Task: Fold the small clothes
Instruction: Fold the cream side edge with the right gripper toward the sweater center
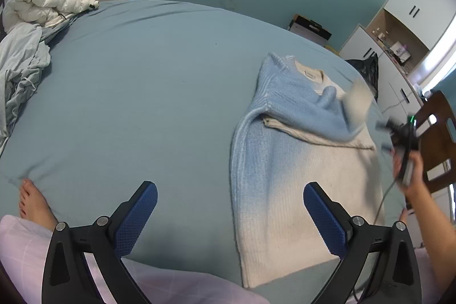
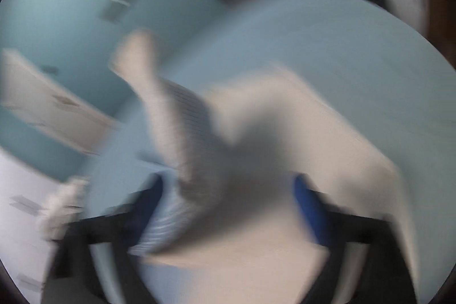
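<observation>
A: Left gripper [image 1: 230, 214] has its jaws wide apart, empty, above the bed [image 1: 142, 93].

B: Right gripper [image 2: 228, 207] jaws are spread too, gripping nothing, though it's blurred. The sweater [image 1: 285, 161] lies flat on the bed, sleeve folded across.

One sweater [image 1: 287, 161], blue fading to cream, lies on one bed [image 1: 142, 93]. Two grippers are in use: the left gripper [image 1: 230, 214] shows two blue-padded fingers, and the right gripper [image 2: 228, 212] shows two as well, though badly blurred. One white duvet [image 1: 42, 4] sits bunched at the far corner, with one crumpled pale-blue sheet [image 1: 20, 67] beside it. One bare foot [image 1: 31, 201] shows at the bed's edge. One wooden chair [image 1: 439, 138] stands at the right, with one black bag [image 1: 369, 70] behind the bed.
</observation>
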{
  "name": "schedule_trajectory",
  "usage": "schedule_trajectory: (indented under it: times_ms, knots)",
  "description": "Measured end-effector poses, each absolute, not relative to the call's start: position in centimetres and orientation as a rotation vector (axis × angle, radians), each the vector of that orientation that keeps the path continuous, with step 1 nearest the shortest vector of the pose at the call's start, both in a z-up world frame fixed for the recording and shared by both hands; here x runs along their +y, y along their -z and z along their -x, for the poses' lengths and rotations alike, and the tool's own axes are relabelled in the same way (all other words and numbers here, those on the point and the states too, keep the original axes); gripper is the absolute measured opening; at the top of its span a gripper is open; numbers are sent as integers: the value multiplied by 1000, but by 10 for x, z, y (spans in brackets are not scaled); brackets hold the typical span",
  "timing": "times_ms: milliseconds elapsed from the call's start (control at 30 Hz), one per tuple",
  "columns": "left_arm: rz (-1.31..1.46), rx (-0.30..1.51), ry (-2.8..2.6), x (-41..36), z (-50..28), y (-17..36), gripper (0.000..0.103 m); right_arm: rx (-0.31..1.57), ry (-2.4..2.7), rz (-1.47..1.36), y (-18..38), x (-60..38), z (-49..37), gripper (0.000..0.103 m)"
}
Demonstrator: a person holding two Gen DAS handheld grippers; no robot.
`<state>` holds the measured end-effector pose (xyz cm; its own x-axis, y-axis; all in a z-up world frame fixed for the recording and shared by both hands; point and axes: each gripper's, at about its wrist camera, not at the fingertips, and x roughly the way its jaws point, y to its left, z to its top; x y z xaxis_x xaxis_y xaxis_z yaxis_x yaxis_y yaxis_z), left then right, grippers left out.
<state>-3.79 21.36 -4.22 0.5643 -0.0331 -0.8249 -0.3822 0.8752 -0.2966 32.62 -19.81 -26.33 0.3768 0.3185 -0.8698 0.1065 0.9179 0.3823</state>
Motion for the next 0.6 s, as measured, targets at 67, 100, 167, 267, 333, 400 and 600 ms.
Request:
schedule_trajectory:
  times_ms: [67,100,167,267,333,400,600]
  knots:
    - [476,962,-213,212,36,43,103,1229,-33,-356,291,-234,-318,95]
    - [474,967,-210,210,35,44,103,1220,6,-337,295,-248,-315,95]
    - [470,983,-213,208,32,47,103,1194,13,-324,294,-256,-315,95]
    - [463,994,-213,204,28,49,103,1141,-58,-353,276,-258,-334,95]
    - [451,996,-213,202,25,50,103,1129,-106,-393,269,-238,-353,95]
    - [443,998,-210,200,24,50,103,1179,-106,-410,275,-223,-382,95]
    - [425,1023,-206,200,23,59,103,1252,10,-329,310,-195,-448,80]
